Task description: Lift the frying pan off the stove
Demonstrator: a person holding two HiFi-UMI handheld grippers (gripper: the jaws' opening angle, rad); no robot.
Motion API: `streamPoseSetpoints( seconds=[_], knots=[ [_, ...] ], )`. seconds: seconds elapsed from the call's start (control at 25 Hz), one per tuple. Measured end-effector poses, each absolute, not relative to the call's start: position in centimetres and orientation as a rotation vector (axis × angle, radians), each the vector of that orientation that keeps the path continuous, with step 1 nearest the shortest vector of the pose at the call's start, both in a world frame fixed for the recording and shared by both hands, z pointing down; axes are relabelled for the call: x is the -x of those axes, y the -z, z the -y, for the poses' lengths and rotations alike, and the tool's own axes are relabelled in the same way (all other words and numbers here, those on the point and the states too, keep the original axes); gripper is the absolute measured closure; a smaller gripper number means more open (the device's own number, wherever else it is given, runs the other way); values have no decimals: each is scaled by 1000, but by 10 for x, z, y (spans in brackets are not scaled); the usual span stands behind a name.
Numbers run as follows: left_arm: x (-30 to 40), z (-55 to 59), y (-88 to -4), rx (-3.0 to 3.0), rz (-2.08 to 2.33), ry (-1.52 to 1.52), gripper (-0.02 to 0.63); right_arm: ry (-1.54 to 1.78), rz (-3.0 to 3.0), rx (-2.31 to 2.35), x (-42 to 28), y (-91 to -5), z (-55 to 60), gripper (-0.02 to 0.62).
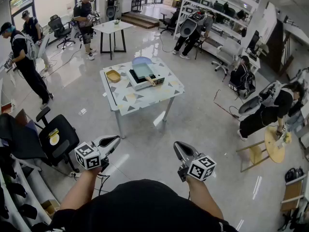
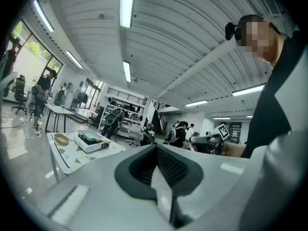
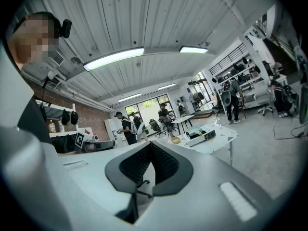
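The frying pan (image 1: pixel 143 70) sits on the white stove (image 1: pixel 138 84), in the middle of the table (image 1: pixel 145 99). Its pale handle points toward the person. A yellow bowl (image 1: pixel 113 76) stands just beside the stove, and a blue plate (image 1: pixel 141 60) lies behind it.

Both claws are well apart from the table, held low in front of the person's body. The left claw (image 1: pixel 113 140) has its two jaws pressed together with nothing between them. The right claw (image 1: pixel 177 146) is also closed and empty. Both tips point toward the table.
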State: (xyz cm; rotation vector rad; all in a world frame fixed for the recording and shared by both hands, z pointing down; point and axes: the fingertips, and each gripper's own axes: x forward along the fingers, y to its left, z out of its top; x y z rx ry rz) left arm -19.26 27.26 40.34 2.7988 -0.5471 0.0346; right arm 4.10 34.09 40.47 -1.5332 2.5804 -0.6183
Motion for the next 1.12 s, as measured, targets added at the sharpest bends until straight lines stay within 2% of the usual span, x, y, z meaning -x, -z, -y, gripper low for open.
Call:
streamPoseSetpoints(
  seconds=[0.48,0.6,0.88,1.12],
  knots=[
    [194,-292,-414,-2754,467,-44,606,653,-2539,1518,-25,-406,-355,563],
    [197,-299,-419,-2746,434,-51,606,663,-2532,1436,-15,-404,-365,528],
    [206,-306,-425,-2746,430,-84,606,663,-2550,1462,-9,-409,-374,503],
    [207,-297,-421,-2772,458,-103,593,599,-2652,1406,5,-406,-372,441]
  ],
)
